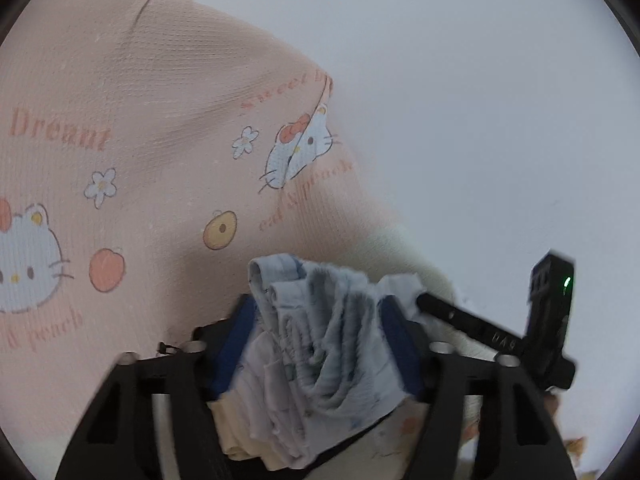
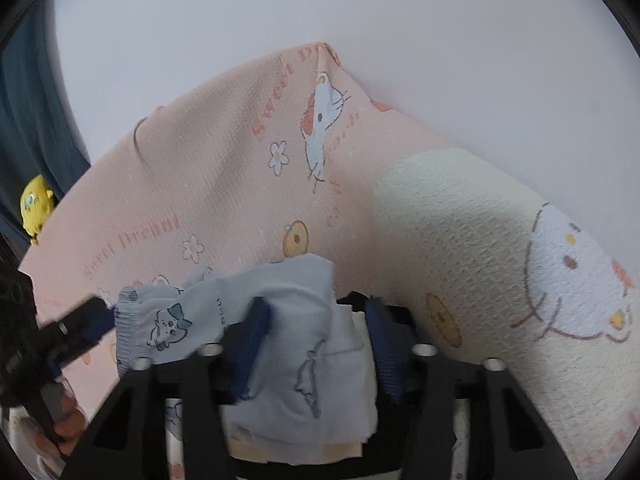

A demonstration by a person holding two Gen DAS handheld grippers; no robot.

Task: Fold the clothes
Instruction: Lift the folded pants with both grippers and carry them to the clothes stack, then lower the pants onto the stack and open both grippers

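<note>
Both grippers, left (image 1: 320,320) and right (image 2: 316,332), clamp bunched blue cloth (image 2: 280,320) between their fingers, just in front of the pink garment (image 1: 140,120) spread on the white table (image 1: 480,80).

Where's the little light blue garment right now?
The light blue garment is bunched between both grippers, left gripper and right gripper each shut on it, above the pink printed garment near the bottom centre of both wrist views.

1. A plain white surface (image 1: 460,80) fills the background of both wrist views.
2. A small yellow plush toy (image 2: 37,206) with a cartoon face sits at the far left of the right wrist view.
3. Dark blue-grey fabric (image 2: 28,92) hangs behind the toy, along the left edge.
</note>
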